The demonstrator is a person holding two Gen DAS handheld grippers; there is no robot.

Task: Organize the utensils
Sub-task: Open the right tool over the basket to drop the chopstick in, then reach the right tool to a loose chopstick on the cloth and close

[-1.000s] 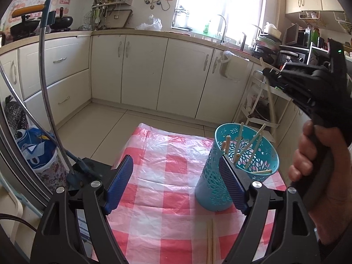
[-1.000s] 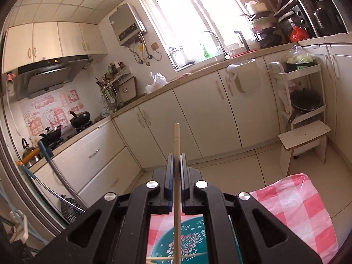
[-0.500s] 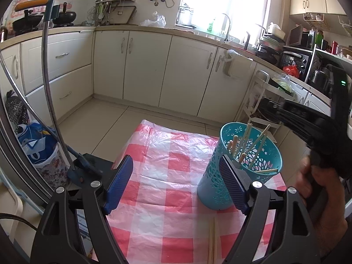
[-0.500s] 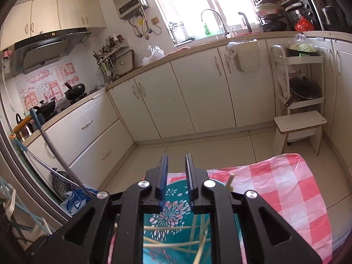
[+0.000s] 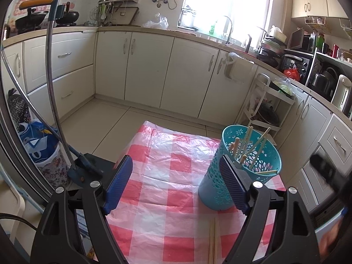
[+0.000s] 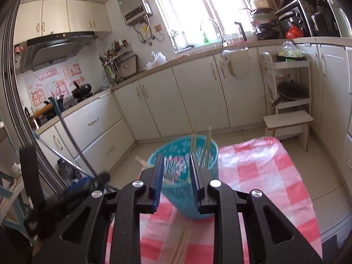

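Observation:
A teal perforated holder (image 5: 233,171) stands on the red-and-white checked tablecloth (image 5: 171,180) and holds several wooden chopsticks (image 5: 247,142). Two loose chopsticks (image 5: 213,239) lie on the cloth in front of it. My left gripper (image 5: 177,184) is open and empty, low over the cloth, left of the holder. My right gripper (image 6: 176,176) is open and empty, just in front of the holder (image 6: 176,187); the loose chopsticks (image 6: 181,247) lie below it. Its blurred body shows at the right edge of the left wrist view (image 5: 325,171).
A mop with a curved metal handle (image 5: 52,101) leans at the table's left side beside a patterned bin (image 5: 41,151). White kitchen cabinets (image 5: 154,70) line the far walls. A white step stool (image 6: 288,123) and a shelf trolley (image 6: 288,83) stand at the right.
My right gripper let the chopstick go into the holder, opened, then pulled back and down toward me. The left gripper stayed open and nearly still.

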